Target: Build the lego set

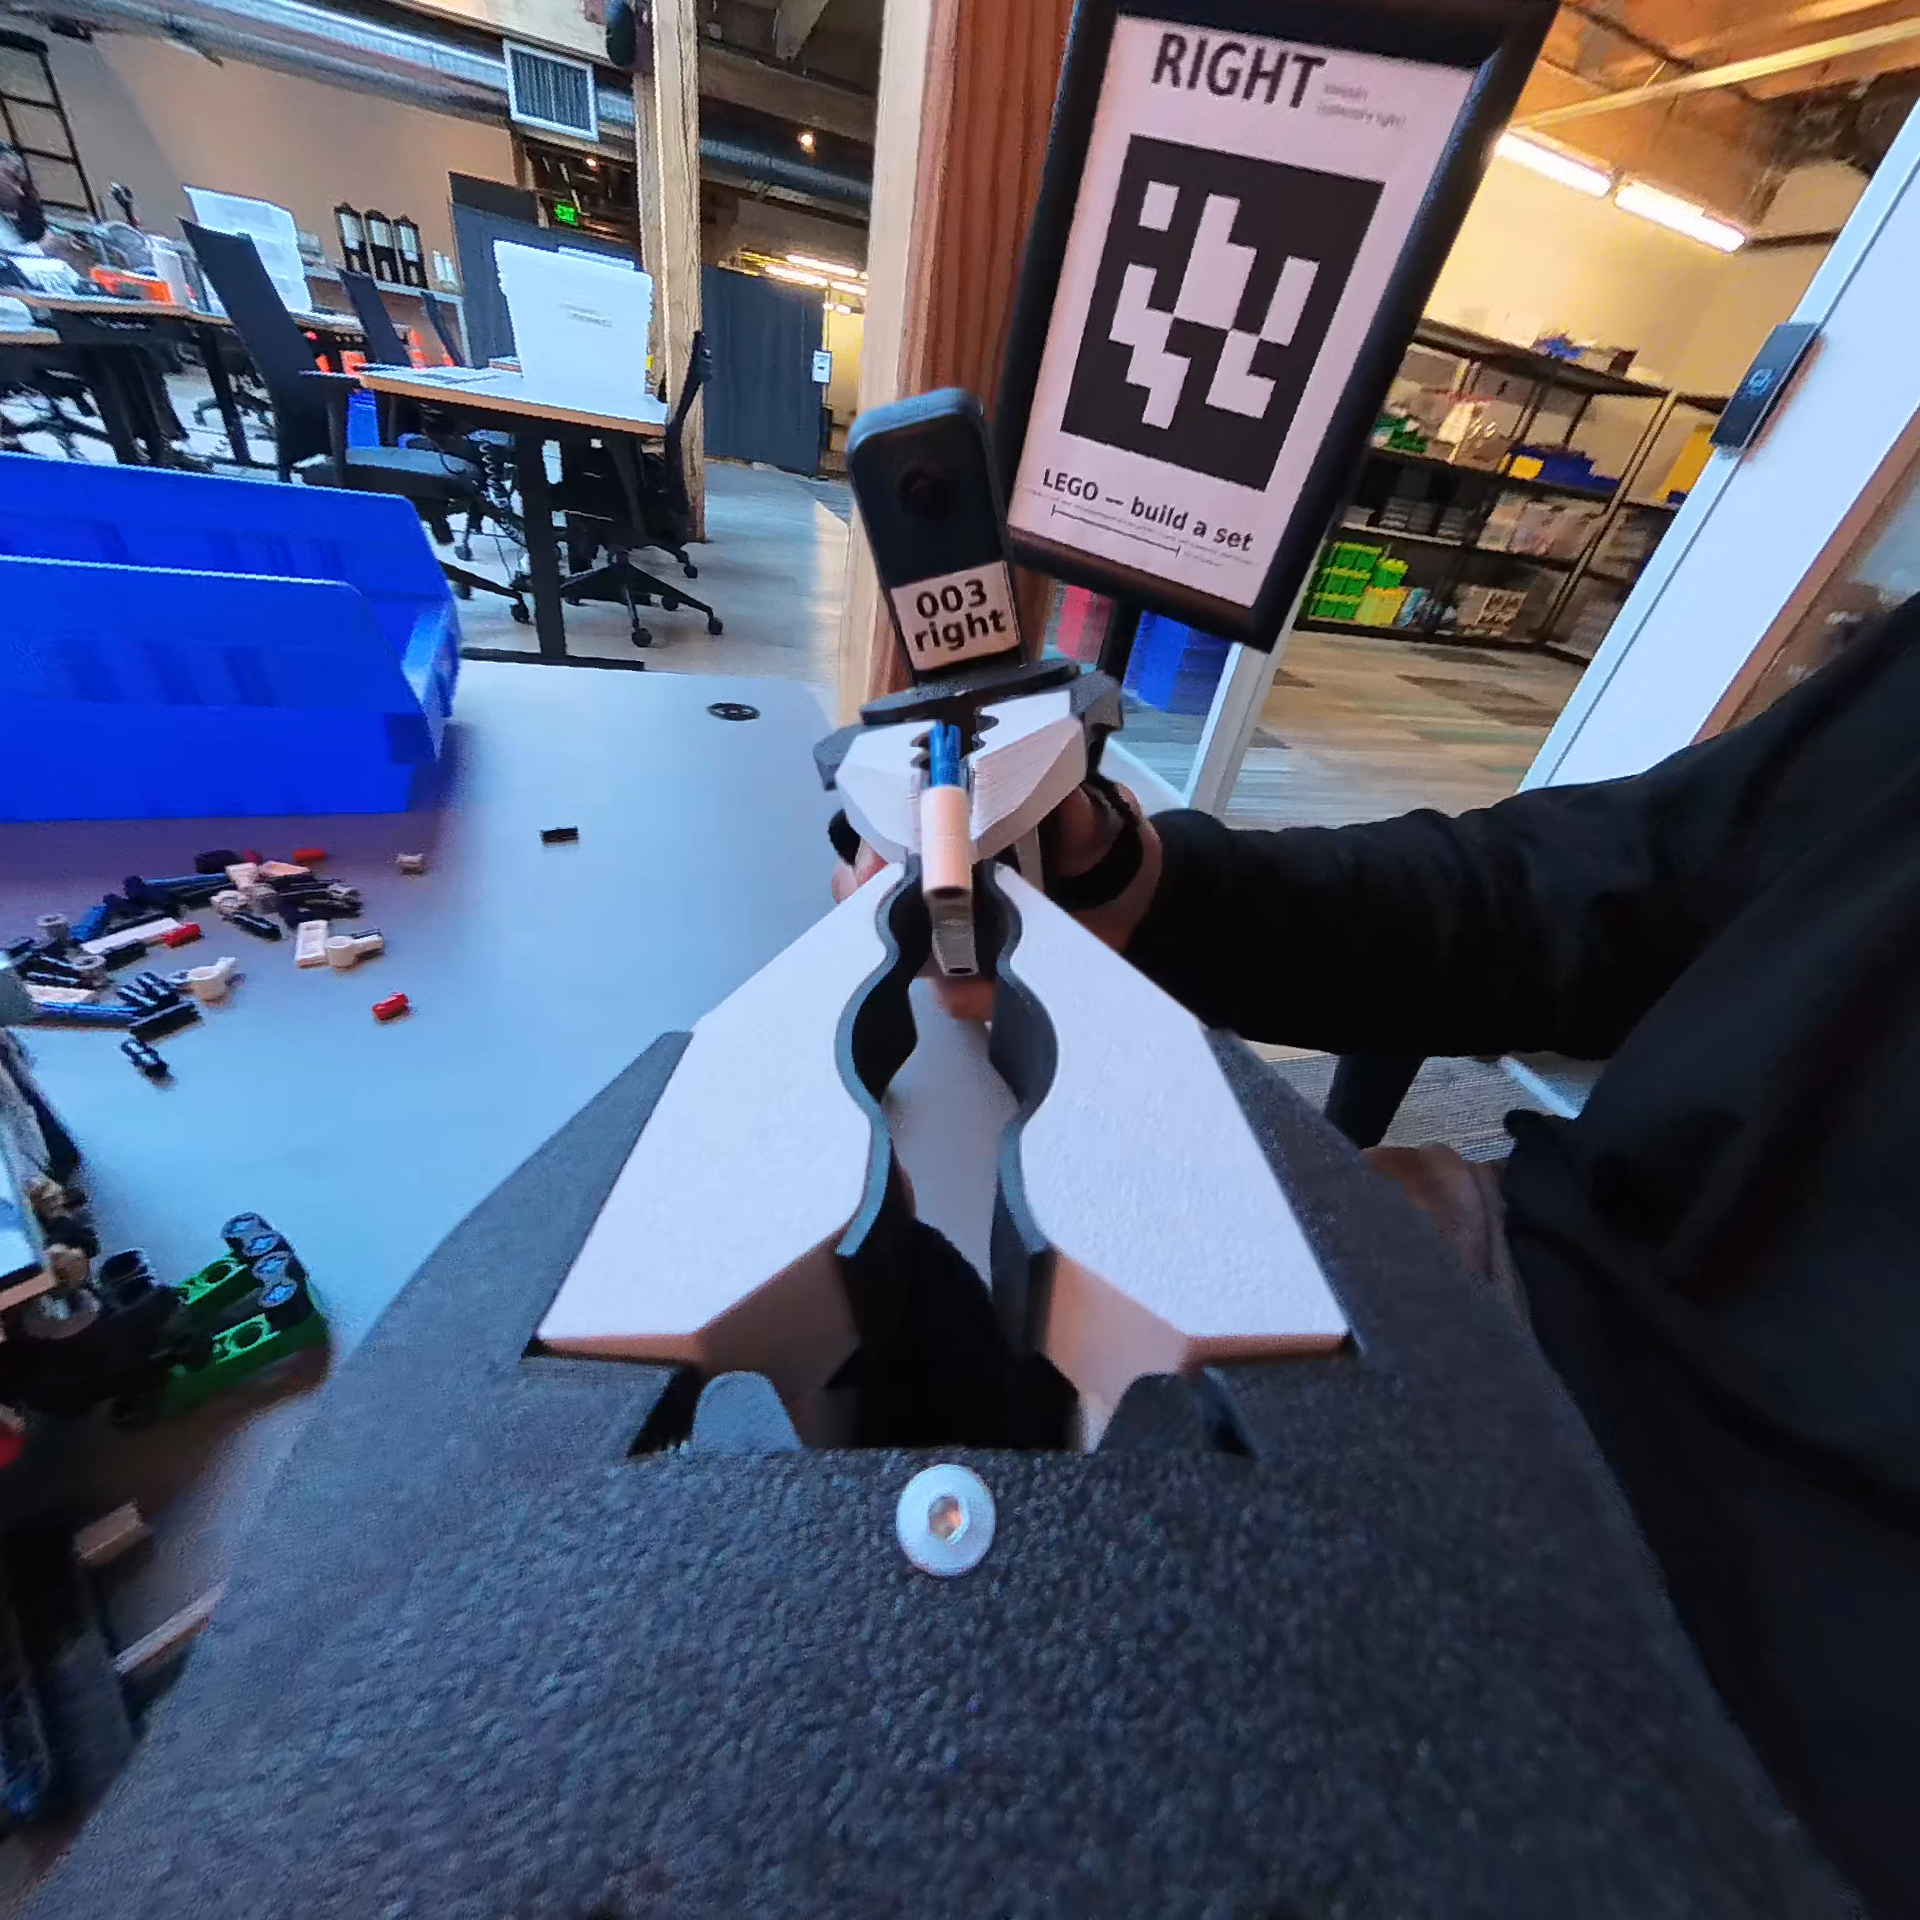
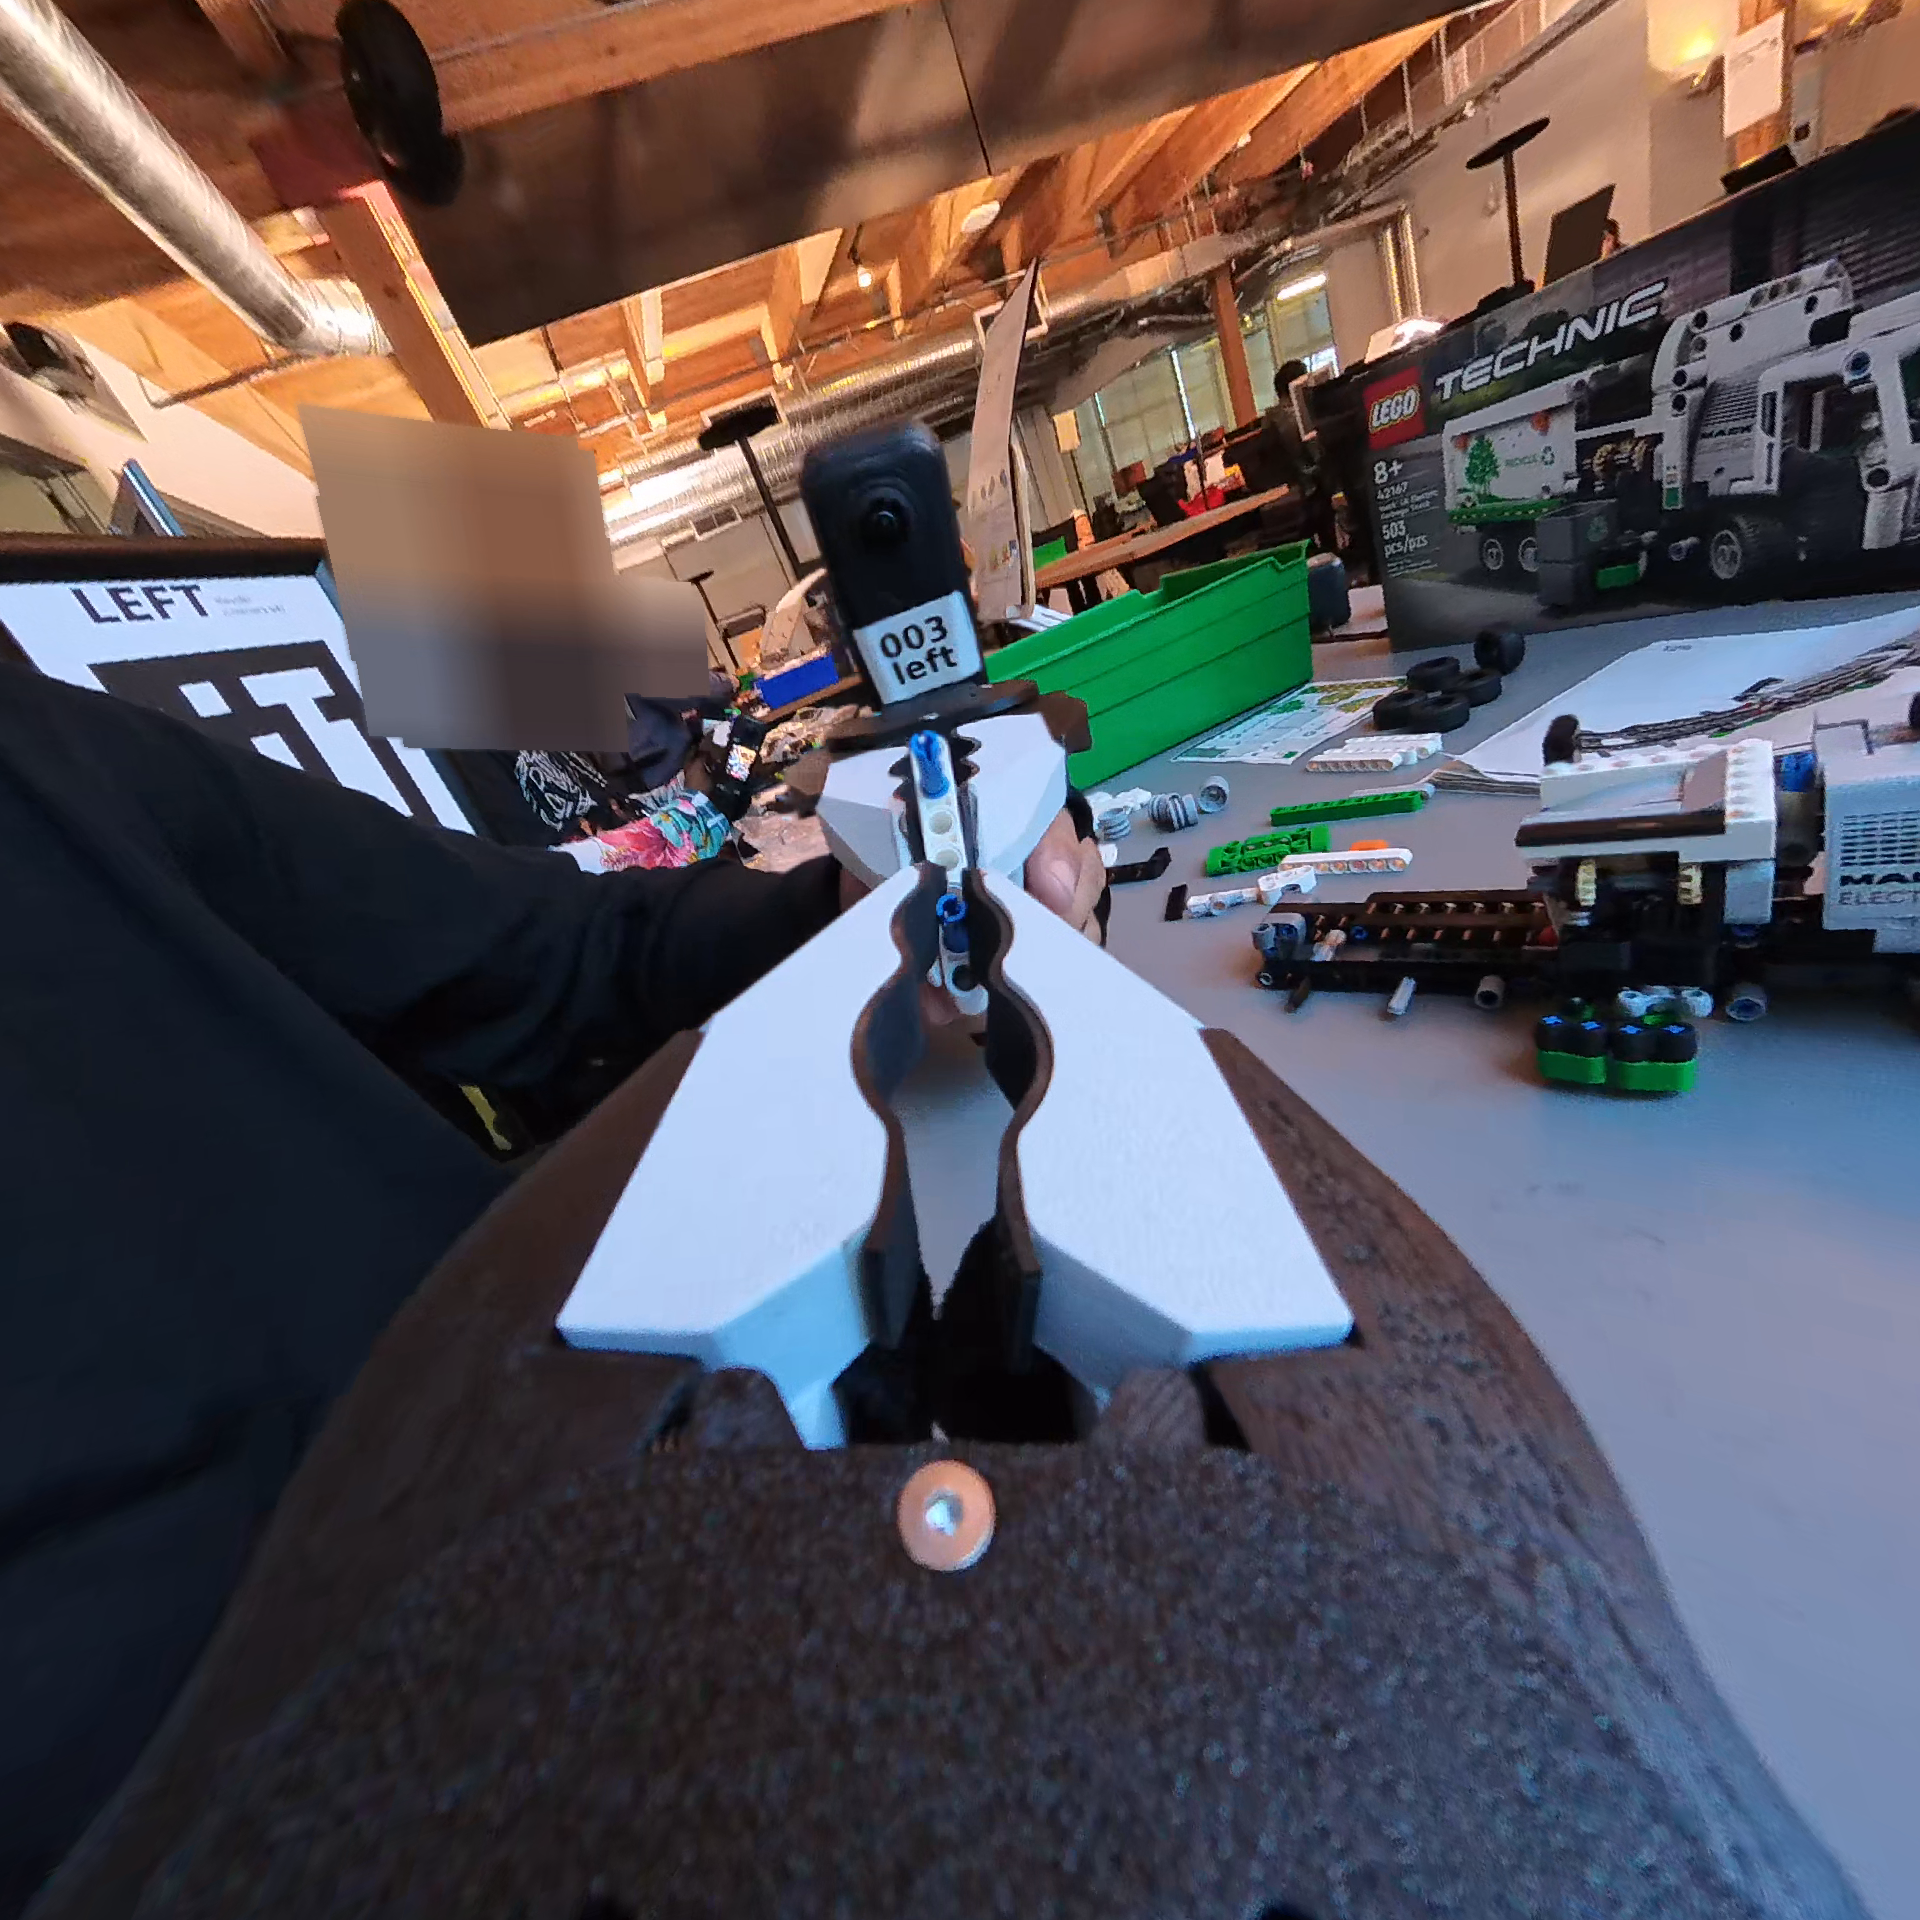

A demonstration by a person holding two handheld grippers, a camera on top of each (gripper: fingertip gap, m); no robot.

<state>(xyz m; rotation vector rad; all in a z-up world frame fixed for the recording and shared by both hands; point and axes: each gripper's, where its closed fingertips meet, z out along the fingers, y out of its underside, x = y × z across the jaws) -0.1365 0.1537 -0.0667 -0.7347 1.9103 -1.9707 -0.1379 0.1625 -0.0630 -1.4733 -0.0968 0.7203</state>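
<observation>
My two grippers meet tip to tip above the grey table (image 1: 520, 987). My left gripper (image 1: 951, 914) is shut on the near end of a white beam (image 1: 948, 852). The right gripper (image 1: 945, 769) faces it, with a blue pin (image 1: 943, 748) between its fingers. In the right wrist view my right gripper (image 2: 951, 914) is shut on the same white beam (image 2: 943, 842), which has a blue pin (image 2: 948, 906) in one hole. The left gripper (image 2: 935, 800) faces it, with a blue pin (image 2: 925, 753) in its jaws. A part-built white truck (image 2: 1714, 862) stands to the right.
Loose pieces (image 1: 187, 935) lie before a blue bin (image 1: 208, 644). A green and black sub-assembly (image 2: 1616, 1055) sits near the truck. A green bin (image 2: 1164, 665), black tyres (image 2: 1444, 696), the set's box (image 2: 1662, 468) and instruction sheets lie beyond. A black sleeve (image 1: 1558, 935) crosses the right side. My two grippers' fingertips are within a few centimetres of each other. From either gripper's tips it is about 20 cm to the part-built white truck (image 2: 1714, 862).
</observation>
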